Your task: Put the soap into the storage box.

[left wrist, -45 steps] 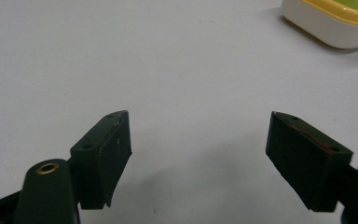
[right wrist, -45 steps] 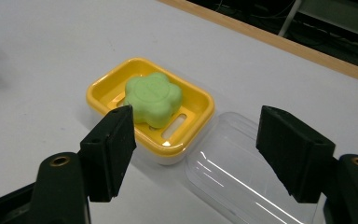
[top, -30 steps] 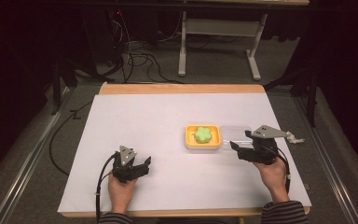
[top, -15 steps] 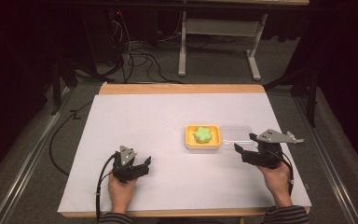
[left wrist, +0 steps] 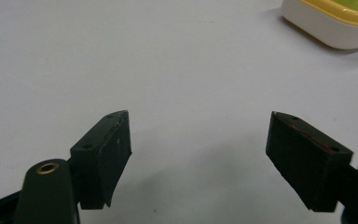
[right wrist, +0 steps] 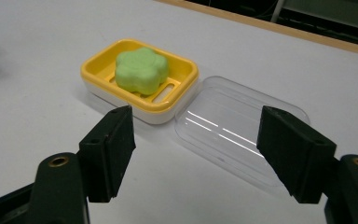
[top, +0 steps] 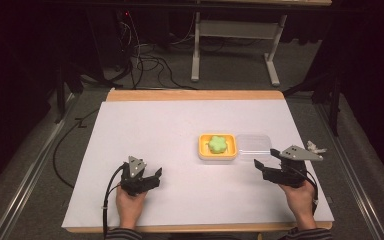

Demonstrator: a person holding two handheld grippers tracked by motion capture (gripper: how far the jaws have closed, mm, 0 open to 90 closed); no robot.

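Note:
A yellow-and-white soap dish [top: 217, 147] [right wrist: 140, 91] sits right of the table's middle and holds a green flower-shaped soap [top: 219, 143] [right wrist: 142, 70]. Its clear lid [top: 253, 145] [right wrist: 235, 130] lies flat against the dish's right side. My right gripper [top: 259, 167] [right wrist: 196, 154] hovers open just short of the lid, jaws spread wide with nothing between them. My left gripper [top: 152, 178] [left wrist: 198, 158] rests open near the front left of the table, empty over bare white surface. The dish's corner [left wrist: 328, 23] appears at the top right of the left gripper view.
A white sheet [top: 180, 125] covers the table, with a wooden edge [top: 195, 95] at the back. Cables [top: 145, 62] and a metal stand [top: 235, 40] lie on the floor beyond. Each gripper trails a black cable [top: 107, 195].
My right gripper has drifted back toward the person and slightly right, away from the lid. The left gripper stays put.

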